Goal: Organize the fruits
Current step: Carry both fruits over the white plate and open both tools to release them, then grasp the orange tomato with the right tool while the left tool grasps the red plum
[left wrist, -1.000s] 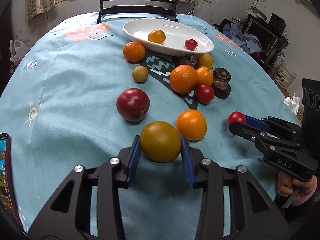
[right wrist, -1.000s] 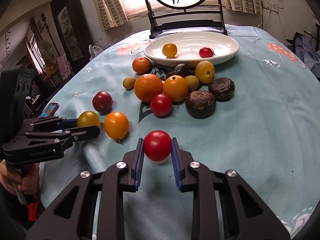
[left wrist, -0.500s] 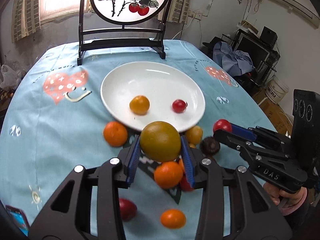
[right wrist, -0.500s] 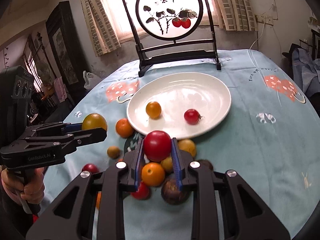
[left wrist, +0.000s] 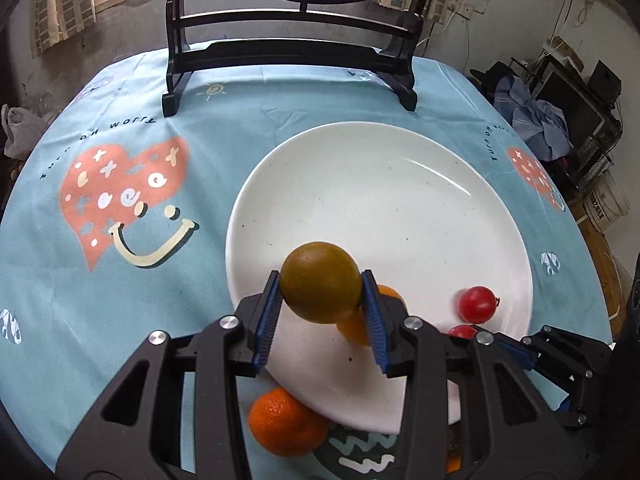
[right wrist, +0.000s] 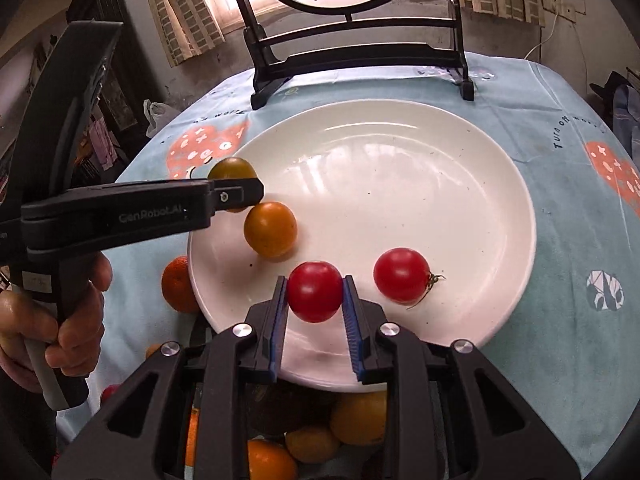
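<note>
My left gripper [left wrist: 320, 312] is shut on a greenish-yellow round fruit [left wrist: 320, 282] and holds it over the near left part of the white plate [left wrist: 400, 184]. It also shows in the right wrist view [right wrist: 234, 194] with the fruit [right wrist: 231, 167]. My right gripper [right wrist: 315, 312] is shut on a red tomato [right wrist: 315, 291] over the plate's [right wrist: 400, 168] near edge. On the plate lie a small orange fruit [right wrist: 270, 229] and a red cherry tomato [right wrist: 401, 275], which also shows in the left wrist view [left wrist: 477, 304].
A tangerine [left wrist: 286, 422] lies on the blue tablecloth just off the plate's near left rim. Several more fruits [right wrist: 352, 420] lie under my right gripper. A black wooden stand with a round painted screen [right wrist: 352, 52] stands behind the plate.
Both grippers have moved forward with their fruits, from above the fruit pile to over the near part of the plate. The plate now fills both views.
</note>
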`<state>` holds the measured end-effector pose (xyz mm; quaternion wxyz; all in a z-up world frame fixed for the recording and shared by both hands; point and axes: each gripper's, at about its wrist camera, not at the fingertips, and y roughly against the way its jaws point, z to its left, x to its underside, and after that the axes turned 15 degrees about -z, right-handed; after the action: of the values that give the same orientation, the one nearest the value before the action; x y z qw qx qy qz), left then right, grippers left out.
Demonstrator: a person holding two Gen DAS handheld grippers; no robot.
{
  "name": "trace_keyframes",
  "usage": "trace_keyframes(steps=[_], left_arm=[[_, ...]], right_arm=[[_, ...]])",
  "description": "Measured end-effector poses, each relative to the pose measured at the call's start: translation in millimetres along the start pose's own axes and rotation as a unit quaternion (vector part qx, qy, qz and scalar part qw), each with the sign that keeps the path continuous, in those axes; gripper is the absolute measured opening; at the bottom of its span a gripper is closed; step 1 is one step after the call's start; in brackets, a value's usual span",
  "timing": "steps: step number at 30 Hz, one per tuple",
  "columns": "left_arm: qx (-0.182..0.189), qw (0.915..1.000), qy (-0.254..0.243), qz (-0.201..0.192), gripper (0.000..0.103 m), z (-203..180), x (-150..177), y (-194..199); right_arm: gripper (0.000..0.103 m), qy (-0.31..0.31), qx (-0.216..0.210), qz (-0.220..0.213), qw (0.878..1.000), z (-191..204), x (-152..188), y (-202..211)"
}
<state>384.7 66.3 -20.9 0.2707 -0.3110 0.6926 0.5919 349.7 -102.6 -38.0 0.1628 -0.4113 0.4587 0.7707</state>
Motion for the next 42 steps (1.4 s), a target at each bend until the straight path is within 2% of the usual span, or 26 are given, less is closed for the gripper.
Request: trace_keyframes(steps=[1, 2, 3, 8, 9, 11, 13, 14, 16, 20, 21, 24, 32, 36, 39, 42], left_arm=[[-0.002, 1.0, 0.001, 0.0, 0.041, 1.1, -1.4, -0.1], [-0.004, 1.0, 0.004, -0.003, 0.053, 2.4, -2.9, 0.3], [-0.007, 0.9999, 0.006, -0.007, 0.058, 2.3, -3.9, 1.9], [-0.006, 0.9998, -0.001, -0.02, 0.061, -1.0, -4.9, 20.6], [-0.004, 0.9997, -0.001, -0.023, 0.062, -1.9, -3.4, 28.7], [-0.007, 0.9993, -0.005, -0.036, 0.074, -4.2, 2.8, 50.5], [-0.01, 0.9984, -0.008, -0.056, 0.078, -6.0, 12.7, 75.4], [-0.01, 0.998, -0.007, -0.062, 0.087, -6.5, 18.2, 85.8], [-0.016, 0.9972, -0.001, -0.073, 0.093, -6.5, 31.5, 107.3], [-0.018, 0.997, -0.002, -0.076, 0.095, -6.6, 61.6, 141.0], [-0.019, 0.9967, 0.0, -0.079, 0.096, -4.9, 70.1, 149.1], [-0.031, 0.9955, 0.008, -0.089, 0.097, 0.9, 99.5, 169.1], [-0.049, 0.994, 0.02, -0.096, 0.096, 27.6, 167.5, 190.7], [-0.048, 0.9956, 0.034, -0.073, 0.096, 40.8, 182.6, 183.0], [-0.027, 0.9942, 0.056, -0.088, 0.096, 49.1, 183.2, 186.6], [-0.02, 0.9946, 0.065, -0.078, 0.096, 50.7, 184.0, 182.7]], right_arm=[[0.028, 0.0, -0.001, 0.003, 1.0, -1.0, 0.1, -2.0], [0.028, 0.001, 0.0, 0.006, 1.0, -1.3, -0.3, -4.2], [0.029, 0.002, 0.003, 0.007, 1.0, -1.5, -0.6, -5.6], [0.032, -0.002, 0.011, -0.005, 1.0, -0.8, -1.8, 5.3], [0.032, -0.004, 0.014, -0.011, 1.0, 0.5, -1.2, 13.6], [0.034, -0.006, 0.007, -0.023, 1.0, 5.7, 1.6, 31.3], [0.037, -0.001, -0.004, -0.038, 0.999, 15.9, 8.7, 53.6], [0.038, 0.003, -0.012, -0.043, 0.999, 22.3, 14.2, 64.5], [0.038, 0.013, -0.025, -0.047, 0.999, 36.2, 26.6, 83.3], [0.041, 0.032, -0.041, -0.05, 0.997, 63.9, 54.1, 114.2], [0.044, 0.034, -0.045, -0.053, 0.997, 69.6, 61.1, 120.1], [0.044, 0.039, -0.057, -0.053, 0.996, 84.0, 84.4, 133.3], [0.044, 0.06, -0.058, -0.026, 0.996, 103.9, 129.4, 126.4], [0.044, 0.056, -0.056, -0.005, 0.997, 105.5, 131.9, 110.0], [0.044, 0.044, -0.065, 0.013, 0.997, 105.6, 129.7, 100.3], [0.044, 0.037, -0.06, 0.017, 0.997, 105.0, 127.6, 96.1]])
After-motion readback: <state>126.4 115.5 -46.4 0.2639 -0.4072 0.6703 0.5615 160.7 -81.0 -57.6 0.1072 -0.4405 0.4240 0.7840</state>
